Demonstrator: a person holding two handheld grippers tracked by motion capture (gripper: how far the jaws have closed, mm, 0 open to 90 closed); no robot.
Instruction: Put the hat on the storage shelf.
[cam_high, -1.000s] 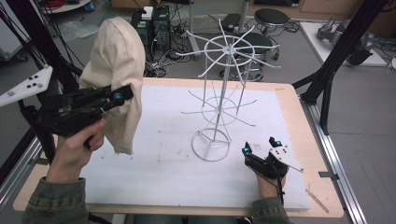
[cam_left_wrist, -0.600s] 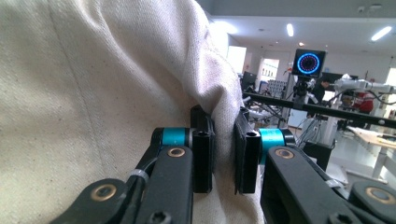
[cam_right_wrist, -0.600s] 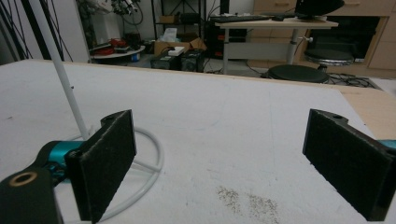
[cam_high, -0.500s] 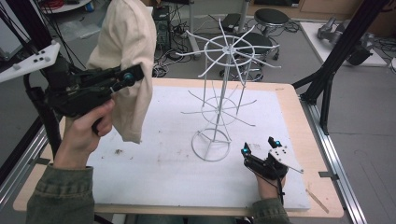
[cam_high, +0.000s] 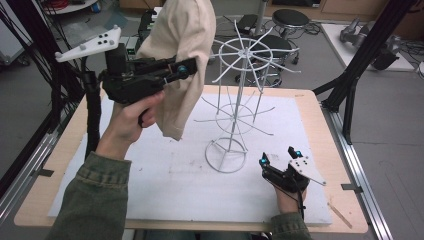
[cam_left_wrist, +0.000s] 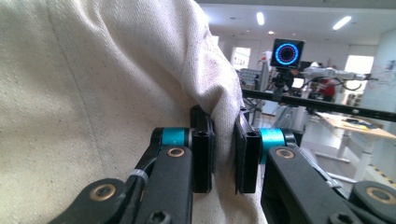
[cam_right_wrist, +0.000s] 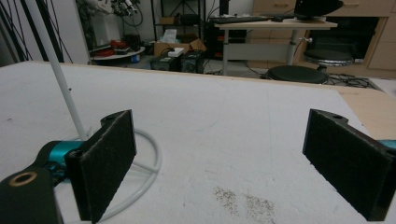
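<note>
Left gripper (cam_high: 181, 69) jaws clamped on fold of cream cloth (cam_high: 180, 45), rest hanging below jaws beside wire rack (cam_high: 240, 90). Step: carrying cloth to rack. Next: drape over top spokes. Right gripper (cam_high: 280, 162) jaws apart, empty, low over tabletop (cam_high: 150, 175) near rack base.

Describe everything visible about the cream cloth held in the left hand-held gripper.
The cream cloth looks like coarse woven canvas, plain and creased. It hangs in folds, lifted clear of the table, beside the white wire rack. The left hand-held gripper pinches a fold between its shut jaws; its lower corner dangles free.
</note>
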